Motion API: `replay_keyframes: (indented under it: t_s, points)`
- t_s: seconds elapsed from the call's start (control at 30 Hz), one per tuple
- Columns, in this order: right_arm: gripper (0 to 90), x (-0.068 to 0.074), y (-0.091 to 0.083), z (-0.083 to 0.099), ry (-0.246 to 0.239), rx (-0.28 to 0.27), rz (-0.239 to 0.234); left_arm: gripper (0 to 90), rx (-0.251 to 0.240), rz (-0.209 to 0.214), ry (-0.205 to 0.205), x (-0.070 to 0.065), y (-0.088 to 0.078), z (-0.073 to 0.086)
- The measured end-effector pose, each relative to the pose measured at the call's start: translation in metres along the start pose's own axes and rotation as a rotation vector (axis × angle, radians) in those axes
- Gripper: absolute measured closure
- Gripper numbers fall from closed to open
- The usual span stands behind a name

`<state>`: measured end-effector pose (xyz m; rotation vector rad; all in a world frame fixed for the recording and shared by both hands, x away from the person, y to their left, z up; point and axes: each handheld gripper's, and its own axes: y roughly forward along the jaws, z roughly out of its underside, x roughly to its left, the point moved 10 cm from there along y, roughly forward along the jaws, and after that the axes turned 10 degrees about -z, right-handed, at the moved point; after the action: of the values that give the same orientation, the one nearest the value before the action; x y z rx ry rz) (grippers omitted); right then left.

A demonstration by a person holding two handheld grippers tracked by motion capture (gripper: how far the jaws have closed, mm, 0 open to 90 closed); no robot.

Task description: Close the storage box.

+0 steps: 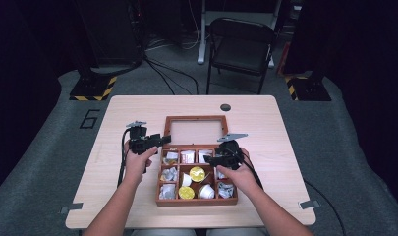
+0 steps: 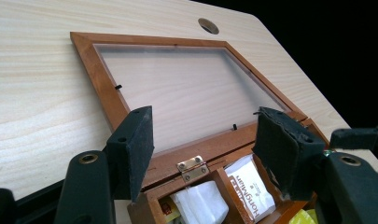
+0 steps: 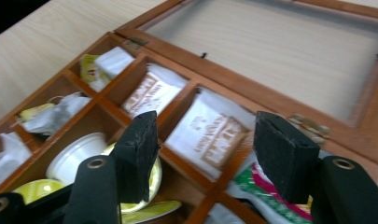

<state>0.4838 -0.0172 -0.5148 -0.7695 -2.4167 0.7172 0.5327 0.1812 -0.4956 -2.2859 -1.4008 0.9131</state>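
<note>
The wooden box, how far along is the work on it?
Done: the wooden box is open, its glass lid lying flat on the table. In hand: nothing; the left gripper and right gripper hover with jaws apart over the rear compartments. Left: the sachets and cups remain inside.

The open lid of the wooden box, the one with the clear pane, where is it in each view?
High view: the lid lies flat at table centre, behind the compartments.
Left gripper view: it spans the middle, above both jaws.
Right gripper view: it runs across the top right.
Shared landmark: the brass hinge.
</note>
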Motion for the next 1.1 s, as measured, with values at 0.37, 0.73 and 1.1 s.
replay_keyframes:
  t_s: [0.37,0.73,1.1]
  points:
    - [35.0,0.028,0.011,0.019,-0.019,0.02,-0.045,37.2,0.005,-0.007,-0.022,0.006,-0.003,0.006]
    - [32.8,0.043,0.026,0.038,-0.034,0.095,-0.064,37.2,-0.021,-0.01,-0.033,0.007,-0.01,0.004]
    - [32.5,0.041,0.034,0.046,-0.03,0.146,-0.057,37.2,-0.026,-0.003,-0.014,0.007,-0.012,0.003]
